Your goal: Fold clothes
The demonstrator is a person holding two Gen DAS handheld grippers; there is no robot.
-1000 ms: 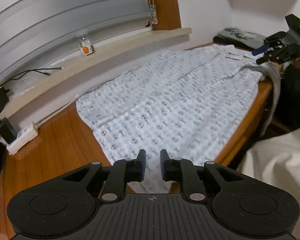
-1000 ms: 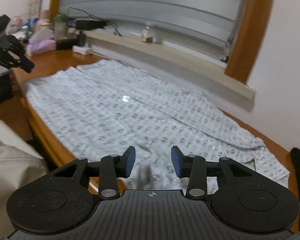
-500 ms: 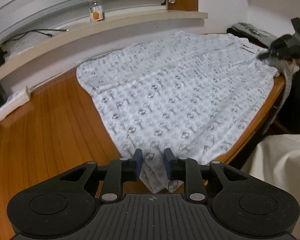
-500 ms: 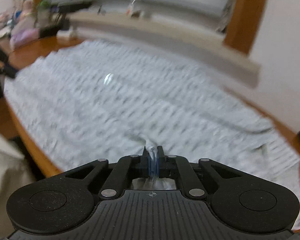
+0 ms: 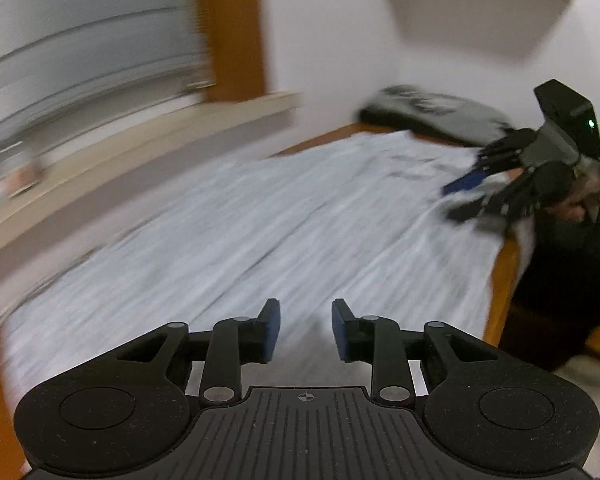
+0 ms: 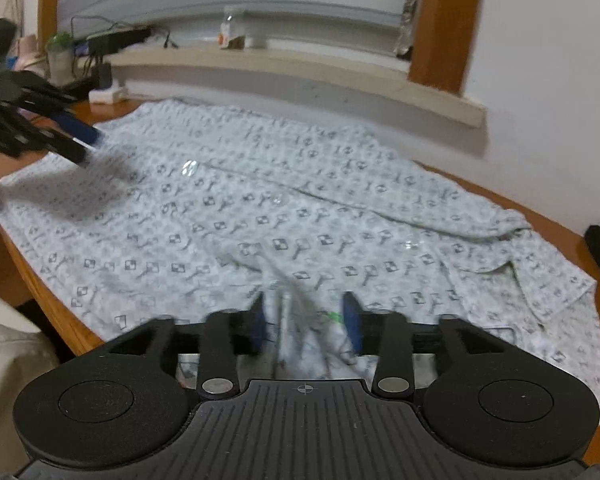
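One patterned shirt (image 6: 284, 208), two hand-held grippers, perhaps one dark garment (image 5: 432, 114).

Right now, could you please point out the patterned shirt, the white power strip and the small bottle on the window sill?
patterned shirt (image 6: 284, 208): right wrist view, middle of the spread cloth.
white power strip (image 6: 107, 94): right wrist view, its top face.
small bottle (image 6: 229, 32): right wrist view, its blurred body.

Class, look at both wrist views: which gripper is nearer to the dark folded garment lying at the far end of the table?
Right. The right gripper hovers over the patterned shirt just beside the dark folded garment; the left gripper is over the shirt's opposite end.
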